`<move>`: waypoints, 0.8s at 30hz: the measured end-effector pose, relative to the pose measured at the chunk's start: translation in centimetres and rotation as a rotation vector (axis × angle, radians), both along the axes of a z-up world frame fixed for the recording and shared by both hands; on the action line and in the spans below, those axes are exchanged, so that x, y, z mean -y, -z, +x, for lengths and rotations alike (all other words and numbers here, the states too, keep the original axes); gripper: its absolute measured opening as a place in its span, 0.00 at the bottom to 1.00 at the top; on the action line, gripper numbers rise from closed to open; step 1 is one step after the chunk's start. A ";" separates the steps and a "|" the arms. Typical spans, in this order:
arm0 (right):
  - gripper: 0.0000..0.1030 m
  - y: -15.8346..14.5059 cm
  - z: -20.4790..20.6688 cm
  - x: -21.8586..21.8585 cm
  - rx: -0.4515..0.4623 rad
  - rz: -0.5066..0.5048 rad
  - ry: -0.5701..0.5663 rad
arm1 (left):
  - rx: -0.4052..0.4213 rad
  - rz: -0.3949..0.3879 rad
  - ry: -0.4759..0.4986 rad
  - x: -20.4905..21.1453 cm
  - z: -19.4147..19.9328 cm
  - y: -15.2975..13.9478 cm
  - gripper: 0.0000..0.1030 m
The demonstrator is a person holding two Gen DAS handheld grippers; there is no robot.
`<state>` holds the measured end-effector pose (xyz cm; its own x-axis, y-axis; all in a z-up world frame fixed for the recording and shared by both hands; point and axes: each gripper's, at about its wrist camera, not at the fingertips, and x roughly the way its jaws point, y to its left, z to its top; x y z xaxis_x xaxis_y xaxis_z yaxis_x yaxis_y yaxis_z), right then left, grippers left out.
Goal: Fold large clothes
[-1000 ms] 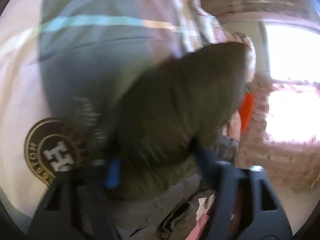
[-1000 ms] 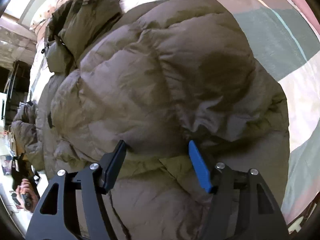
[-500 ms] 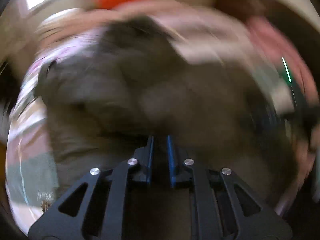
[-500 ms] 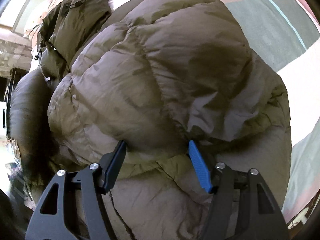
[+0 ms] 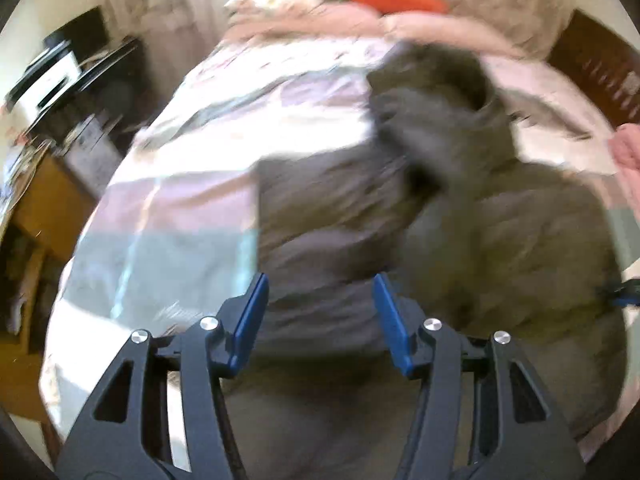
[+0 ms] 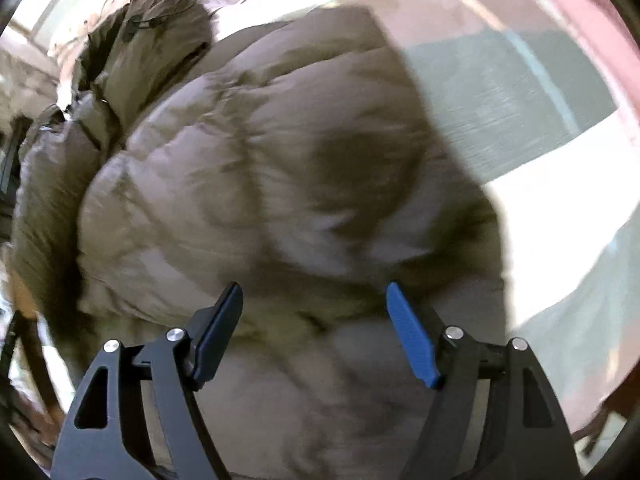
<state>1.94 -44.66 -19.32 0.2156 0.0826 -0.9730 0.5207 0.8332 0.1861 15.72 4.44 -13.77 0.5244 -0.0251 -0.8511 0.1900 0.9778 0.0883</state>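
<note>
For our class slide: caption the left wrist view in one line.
Open left gripper hovers over an olive puffer coat on a patchwork bedspread.

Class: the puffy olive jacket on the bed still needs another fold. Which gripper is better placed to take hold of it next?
Probably the right gripper: its open jaws hang close over the jacket. The left gripper, also open and empty, looks further back above the jacket's edge.

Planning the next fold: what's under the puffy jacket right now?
The olive puffy jacket lies on a bedspread with pink, white and grey-green blocks, which shows all around it. Whatever lies directly beneath the jacket is covered, so I cannot tell.
</note>
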 end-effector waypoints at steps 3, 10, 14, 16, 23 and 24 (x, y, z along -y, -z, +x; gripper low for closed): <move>0.85 -0.1 -1.9 2.2 -0.021 -0.071 0.006 | -0.099 0.005 -0.033 -3.8 0.2 2.4 0.74; 0.91 5.0 -5.4 5.3 -0.145 0.057 0.028 | -0.366 -0.011 0.068 -4.5 -3.9 8.4 0.78; 0.53 6.6 -6.0 4.5 -0.114 0.204 -0.012 | -0.456 -0.097 0.067 -3.8 -4.1 9.1 0.22; 0.21 5.6 -6.6 4.3 -0.053 0.260 0.001 | -0.470 -0.140 0.052 -3.9 -4.3 8.4 0.09; 0.12 1.8 -9.8 0.8 -0.077 0.141 -0.146 | -0.514 -0.029 0.085 -4.5 -8.2 7.5 0.06; 0.12 1.8 -10.2 0.6 -0.094 0.138 -0.154 | -0.533 0.002 0.092 -4.5 -9.0 7.9 0.06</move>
<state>-8.25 -45.29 -21.10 0.0994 0.2413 -0.9653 0.4100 0.8740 0.2607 6.70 8.97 -21.71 0.0156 -0.0483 -0.9987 0.2942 0.9548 -0.0416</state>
